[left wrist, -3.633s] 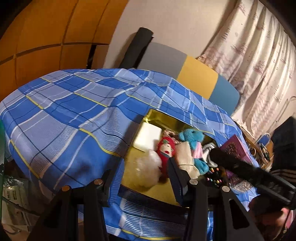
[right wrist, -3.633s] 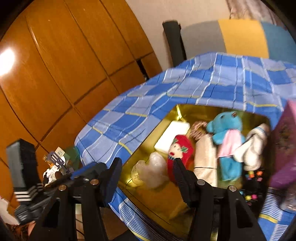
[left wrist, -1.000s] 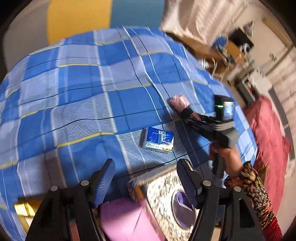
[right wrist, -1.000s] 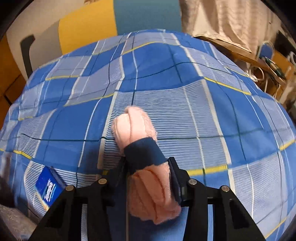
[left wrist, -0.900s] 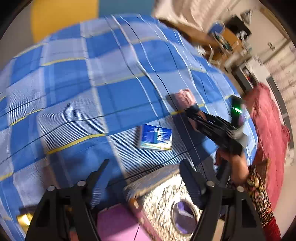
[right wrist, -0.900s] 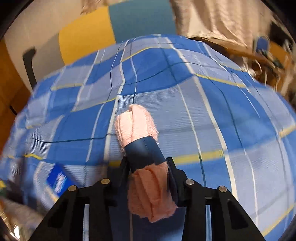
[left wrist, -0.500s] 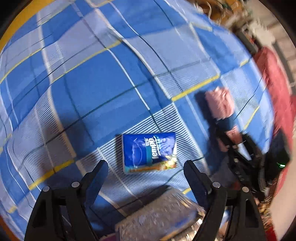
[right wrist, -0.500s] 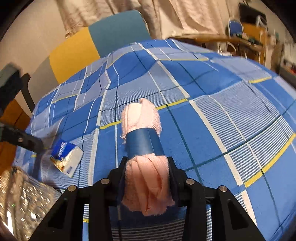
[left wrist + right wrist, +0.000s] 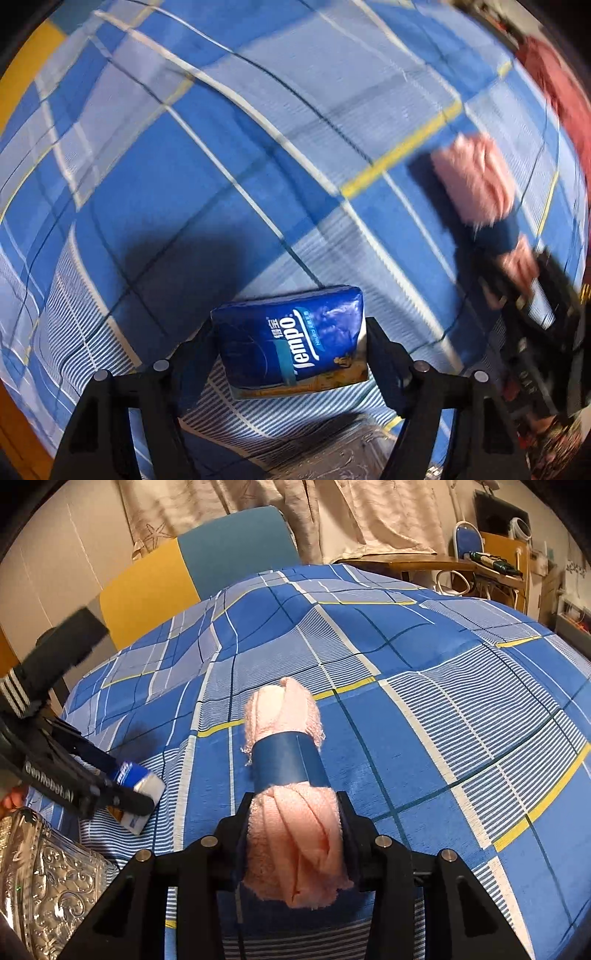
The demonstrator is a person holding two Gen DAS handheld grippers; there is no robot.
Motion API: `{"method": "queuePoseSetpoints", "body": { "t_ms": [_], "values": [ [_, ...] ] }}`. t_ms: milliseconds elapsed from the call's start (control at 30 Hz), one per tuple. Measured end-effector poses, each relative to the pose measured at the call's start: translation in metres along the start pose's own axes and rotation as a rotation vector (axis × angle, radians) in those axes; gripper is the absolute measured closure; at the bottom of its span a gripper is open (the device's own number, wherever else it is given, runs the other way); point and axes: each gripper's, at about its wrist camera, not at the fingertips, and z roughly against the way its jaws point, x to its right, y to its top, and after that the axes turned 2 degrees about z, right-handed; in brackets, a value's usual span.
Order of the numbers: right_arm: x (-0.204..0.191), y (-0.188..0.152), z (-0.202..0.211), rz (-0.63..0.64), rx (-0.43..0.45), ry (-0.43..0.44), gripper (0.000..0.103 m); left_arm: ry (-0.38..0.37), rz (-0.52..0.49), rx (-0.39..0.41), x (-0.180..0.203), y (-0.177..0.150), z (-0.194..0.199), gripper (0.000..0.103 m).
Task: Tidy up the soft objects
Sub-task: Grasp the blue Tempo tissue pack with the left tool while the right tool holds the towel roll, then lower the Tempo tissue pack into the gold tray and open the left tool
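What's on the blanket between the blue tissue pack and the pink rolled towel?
Nothing: only bare checked blanket lies between the tissue pack and the pink towel, as the left wrist view shows.

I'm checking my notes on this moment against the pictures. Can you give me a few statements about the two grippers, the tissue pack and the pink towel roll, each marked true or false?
1. The right gripper is clamped on the pink towel roll. True.
2. The tissue pack is red. False: it is blue with white lettering.
3. The tissue pack lies between the fingers of the left gripper. True; its jaws are closing.
4. The towel roll has a yellow band around it. False: the band is dark blue.
5. Both items are over a blue plaid cloth. True.
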Motion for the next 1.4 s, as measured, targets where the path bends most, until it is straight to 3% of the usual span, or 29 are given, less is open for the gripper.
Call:
{"method": "queuePoseSetpoints", "body": {
  "t_ms": [167, 367, 567, 733, 900, 1100, 1267, 1400],
  "values": [
    [0.001, -0.001, -0.001, -0.004, 0.003, 0.002, 0.059, -0.059, 0.093, 0.13, -0.027, -0.014, 0.038, 0.026],
    [-0.005, -0.001, -0.003, 0.022, -0.004, -0.031, 0.059, -0.119, 0.186, 0.297, -0.065, -0.072, 0.1, 0.026],
    [-0.009, 0.0, -0.004, 0.043, -0.011, -0.059, 0.06, -0.185, 0.283, 0.423, -0.1, -0.162, 0.144, 0.026],
    [-0.015, 0.001, -0.006, 0.071, -0.025, -0.098, 0.06, -0.212, 0.363, 0.513, -0.136, -0.256, 0.173, 0.026],
    [-0.022, 0.004, -0.007, 0.101, -0.052, -0.149, 0.063, -0.205, 0.469, 0.561, -0.167, -0.338, 0.175, 0.026],
    [-0.015, 0.012, 0.008, 0.021, -0.061, -0.126, 0.068, -0.246, 0.574, 0.594, -0.188, -0.416, 0.152, 0.026],
    [-0.021, 0.01, 0.033, 0.018, -0.034, -0.115, 0.068, -0.308, 0.605, 0.591, -0.176, -0.455, 0.123, 0.026],
    [-0.03, 0.008, 0.064, 0.023, 0.007, -0.093, 0.068, -0.299, 0.598, 0.567, -0.156, -0.479, 0.1, 0.026]
  ]
}}
